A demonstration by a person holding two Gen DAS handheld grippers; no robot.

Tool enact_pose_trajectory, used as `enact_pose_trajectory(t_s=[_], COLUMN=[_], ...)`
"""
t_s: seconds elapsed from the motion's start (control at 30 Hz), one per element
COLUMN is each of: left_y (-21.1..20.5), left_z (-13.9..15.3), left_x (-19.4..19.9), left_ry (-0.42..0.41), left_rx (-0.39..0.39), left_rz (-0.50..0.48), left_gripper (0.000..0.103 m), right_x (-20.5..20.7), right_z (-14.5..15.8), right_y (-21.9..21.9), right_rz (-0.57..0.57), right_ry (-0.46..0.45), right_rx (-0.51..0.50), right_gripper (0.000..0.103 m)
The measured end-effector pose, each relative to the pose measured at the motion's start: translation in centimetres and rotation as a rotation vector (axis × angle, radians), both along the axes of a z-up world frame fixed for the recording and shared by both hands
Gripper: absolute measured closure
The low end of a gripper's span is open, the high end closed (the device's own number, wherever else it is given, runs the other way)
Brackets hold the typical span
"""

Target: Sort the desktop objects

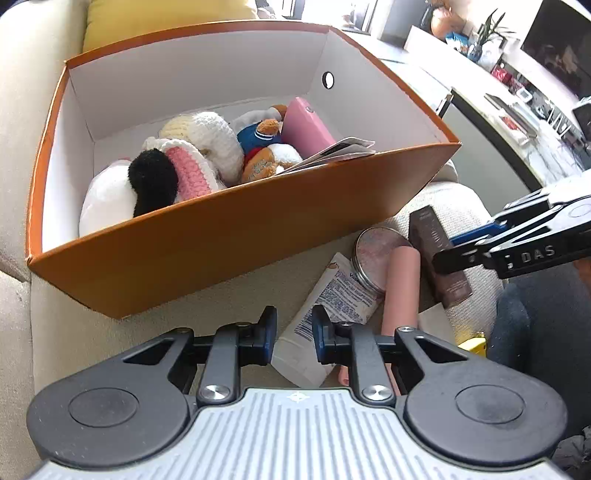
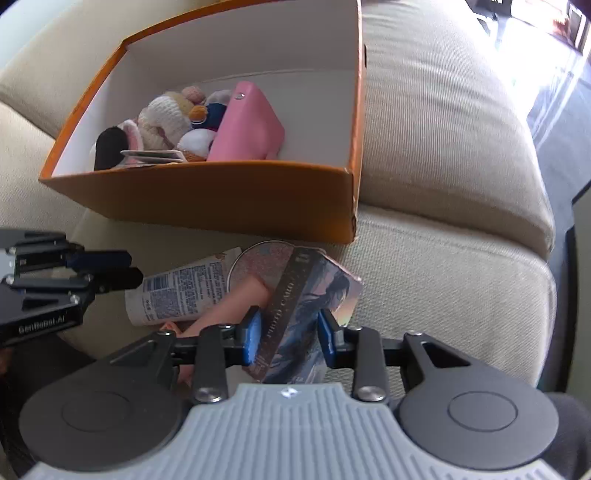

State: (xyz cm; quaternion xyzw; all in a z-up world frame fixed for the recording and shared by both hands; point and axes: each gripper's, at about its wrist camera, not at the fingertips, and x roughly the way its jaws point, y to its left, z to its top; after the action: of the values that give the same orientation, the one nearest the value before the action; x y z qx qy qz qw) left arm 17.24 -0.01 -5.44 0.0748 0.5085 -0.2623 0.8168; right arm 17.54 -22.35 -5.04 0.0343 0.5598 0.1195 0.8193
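Observation:
An orange box (image 1: 221, 236) (image 2: 221, 199) stands on the beige sofa and holds plush toys (image 1: 192, 147), a pink case (image 2: 247, 129) and a booklet (image 1: 340, 149). In front of it lie a white tube (image 1: 325, 306) (image 2: 177, 291), a round tin (image 1: 373, 254) (image 2: 258, 258), a pink cylinder (image 1: 402, 288) and a dark photo-card box (image 2: 303, 314) (image 1: 439, 254). My right gripper (image 2: 288, 334) straddles the photo-card box, pads at its sides. My left gripper (image 1: 294, 338) is open and empty above the tube's end.
The sofa seat (image 2: 443, 280) and a back cushion (image 2: 443, 122) lie to the right of the box. A yellow pillow (image 1: 166, 18) is behind the box. A table with clutter (image 1: 517, 110) stands beyond the sofa. Dark fabric (image 1: 535, 317) lies at the right.

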Motion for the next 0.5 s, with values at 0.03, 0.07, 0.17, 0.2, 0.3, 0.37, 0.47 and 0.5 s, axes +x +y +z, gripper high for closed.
enact_pose_trajectory(t_s=[0.03, 0.07, 0.17, 0.2, 0.3, 0.37, 0.47, 0.5], left_y=[-0.1, -0.4, -1.5, -2.0, -3.5, -4.2, -4.6, -4.8], left_z=[-0.1, -0.3, -0.9, -1.2, -2.3, -2.9, -3.4, -3.6], left_x=[0.2, 0.5, 1.6, 2.0, 2.9, 3.4, 4.1, 4.2], left_ry=[0.007, 0.015, 0.040, 0.055, 0.093, 0.105, 0.127, 0.129], left_rx=[0.002, 0.005, 0.008, 0.014, 0.046, 0.064, 0.048, 0.050], left_rz=[-0.007, -0.019, -0.059, -0.075, -0.123, -0.142, -0.141, -0.145], left_gripper=[0.079, 0.075, 0.063, 0.056, 0.051, 0.047, 0.046, 0.046], right_x=[0.0, 0.1, 0.6, 0.7, 0.6, 0.5, 0.5, 0.6], right_z=[0.1, 0.2, -0.1, -0.1, -0.3, -0.6, -0.8, -0.9], right_y=[0.0, 0.0, -0.7, -1.0, -1.3, -1.4, -1.9, -1.9], right_rz=[0.005, 0.004, -0.014, -0.023, -0.026, -0.026, -0.032, -0.034], right_ry=[-0.002, 0.002, 0.023, 0.029, 0.039, 0.044, 0.046, 0.047], right_rx=[-0.010, -0.012, 0.007, 0.014, -0.003, -0.002, 0.024, 0.032], right_gripper=[0.068, 0.068, 0.069, 0.069, 0.069, 0.069, 0.069, 0.068])
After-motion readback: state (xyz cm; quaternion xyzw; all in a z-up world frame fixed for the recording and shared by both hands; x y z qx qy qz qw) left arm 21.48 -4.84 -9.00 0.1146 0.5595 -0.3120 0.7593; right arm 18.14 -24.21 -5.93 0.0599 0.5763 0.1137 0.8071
